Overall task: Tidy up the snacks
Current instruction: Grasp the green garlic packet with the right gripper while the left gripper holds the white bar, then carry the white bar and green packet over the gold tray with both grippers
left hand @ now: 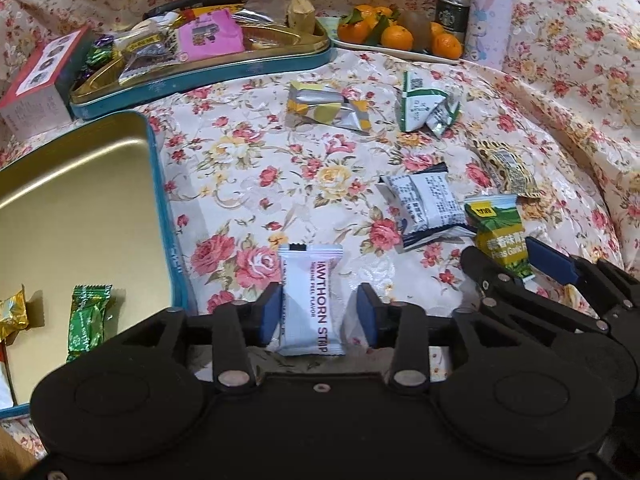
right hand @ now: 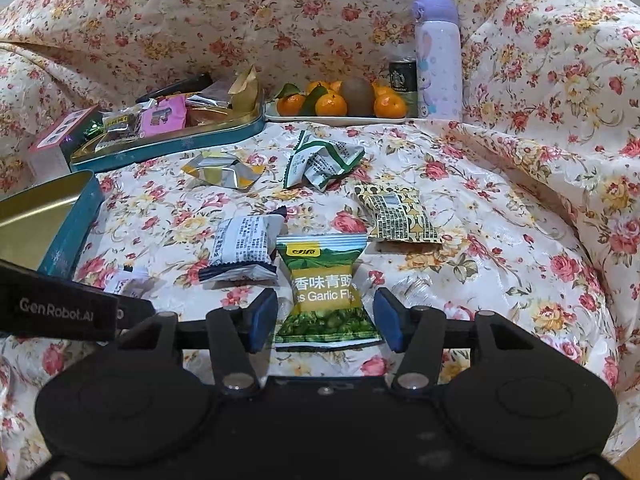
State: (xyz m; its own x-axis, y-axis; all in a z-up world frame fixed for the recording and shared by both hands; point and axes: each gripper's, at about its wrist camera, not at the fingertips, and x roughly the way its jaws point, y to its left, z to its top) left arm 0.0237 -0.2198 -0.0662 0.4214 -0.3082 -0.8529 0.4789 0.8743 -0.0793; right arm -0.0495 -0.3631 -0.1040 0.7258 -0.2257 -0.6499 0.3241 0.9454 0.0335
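A: Left wrist view. Left tool point(left hand: 318, 314) is about half open, straddling the hawthorn strip point(left hand: 311, 300). The strip lies flat on the floral cloth point(left hand: 256, 152), just right of the open tin point(left hand: 158, 184). The left pad seems to touch the wrapper edge; the right pad stands clear. Not gripped.

B: Handling?

A: Judged light, a soft bar in slick film with crimped ends. It should give slightly under the pads. Take it across the short width at mid-body, not by the crimps, which would fold and slip.

B: Tin contents?

A: A green candy point(left hand: 86, 322) and a gold candy point(left hand: 12, 314) at the near corner; the rest is bare.

B: Right wrist view?

A: Right tool point(right hand: 326, 322) is also about half open, around the pea packet point(right hand: 326, 296), which lies on the cloth beside the white packet point(right hand: 244, 246). Both pads are clear of it. Nothing held.

B: Handling?

A: Light, puffy, loose peas inside, probably shifting when lifted. Film is glossy. Pinch at the narrow waist, where the pads already line up; squeezing hard may crush the contents.
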